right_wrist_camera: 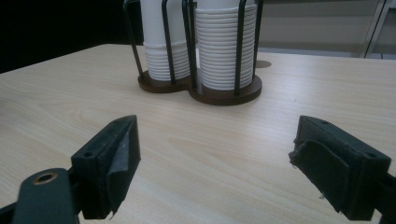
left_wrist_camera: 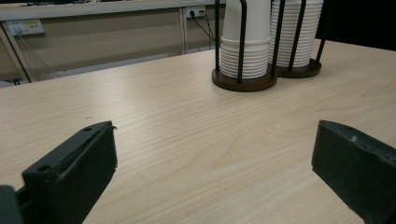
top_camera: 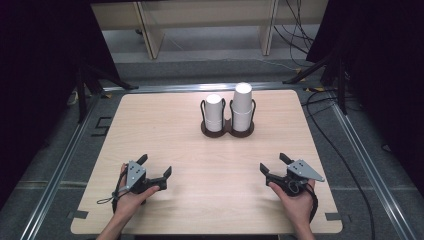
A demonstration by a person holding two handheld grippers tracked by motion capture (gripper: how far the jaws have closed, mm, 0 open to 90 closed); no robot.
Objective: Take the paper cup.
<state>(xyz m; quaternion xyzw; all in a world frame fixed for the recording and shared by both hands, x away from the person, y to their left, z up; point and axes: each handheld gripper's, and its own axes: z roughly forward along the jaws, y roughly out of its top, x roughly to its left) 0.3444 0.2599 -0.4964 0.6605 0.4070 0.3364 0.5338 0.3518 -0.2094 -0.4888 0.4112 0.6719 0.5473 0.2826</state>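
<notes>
On the light wooden desk (top_camera: 165, 120) a dark double cup holder (top_camera: 227, 129) stands toward the far edge, well apart from both hands. It has two round wooden bases joined side by side, each ringed by thin black upright rods. Each side holds a stack of white paper cups set upside down: the shorter stack (top_camera: 214, 112) on the left and the taller stack (top_camera: 242, 106) on the right, as the high view shows them. The two stacks stand just beside each other, upright. The cups are plain white; no print, brand or label can be made out on them or on the holder.

The left gripper (top_camera: 155, 166) rests low at the near left part of the desk, held in the person's left hand (top_camera: 131, 197), its jaws spread wide with only bare wood between them. In the left gripper view the holder (left_wrist_camera: 244, 81) stands ahead and to the right. The right gripper (top_camera: 272, 163) sits at the near right, in the right hand (top_camera: 295, 200), its jaws likewise spread apart and pinching nothing. In the right gripper view the holder (right_wrist_camera: 224, 93) stands straight ahead.

On the far wall in the left gripper view a socket strip (left_wrist_camera: 25, 26) carries a small yellow sticker, too small to read.
</notes>
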